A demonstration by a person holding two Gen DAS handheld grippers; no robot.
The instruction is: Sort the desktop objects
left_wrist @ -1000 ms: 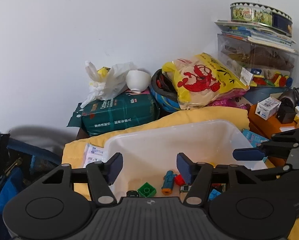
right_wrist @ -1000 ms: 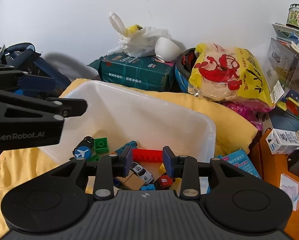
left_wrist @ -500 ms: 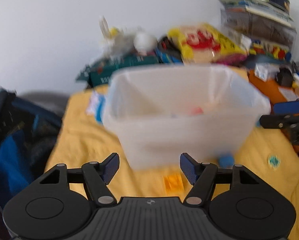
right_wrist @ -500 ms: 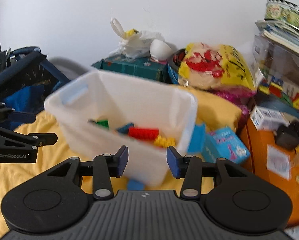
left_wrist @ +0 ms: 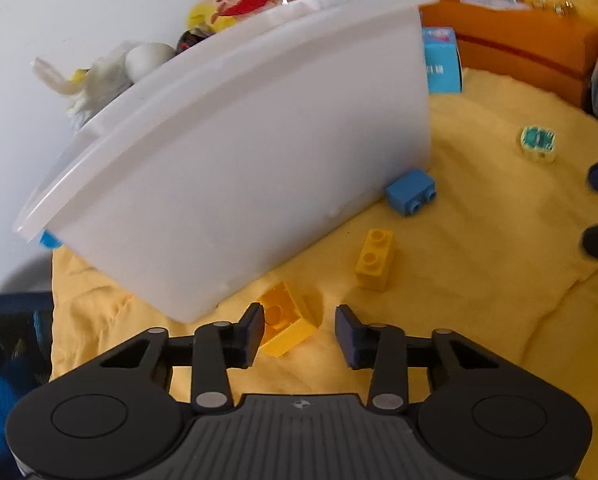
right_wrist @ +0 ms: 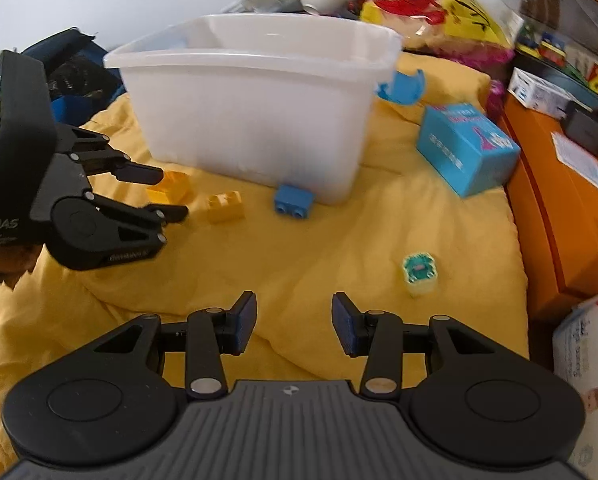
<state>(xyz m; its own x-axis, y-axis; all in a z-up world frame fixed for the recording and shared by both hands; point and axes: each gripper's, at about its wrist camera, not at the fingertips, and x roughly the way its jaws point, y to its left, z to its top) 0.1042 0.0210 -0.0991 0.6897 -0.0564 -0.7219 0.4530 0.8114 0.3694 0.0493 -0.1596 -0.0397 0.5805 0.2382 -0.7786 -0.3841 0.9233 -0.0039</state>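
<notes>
White plastic bin point(right_wrist: 255, 112), contents hidden, on yellow cloth point(right_wrist: 339, 248); left gripper point(left_wrist: 299, 330) closing around yellow brick point(left_wrist: 287, 322), untouched; right gripper point(right_wrist: 293, 322) partly open, empty.

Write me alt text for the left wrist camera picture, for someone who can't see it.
The left claw is closing around a yellow toy brick lying on a yellow cloth, its pads not yet pressing it. Just behind stands a white plastic bin; a second yellow brick and a blue brick lie to its right.
</notes>
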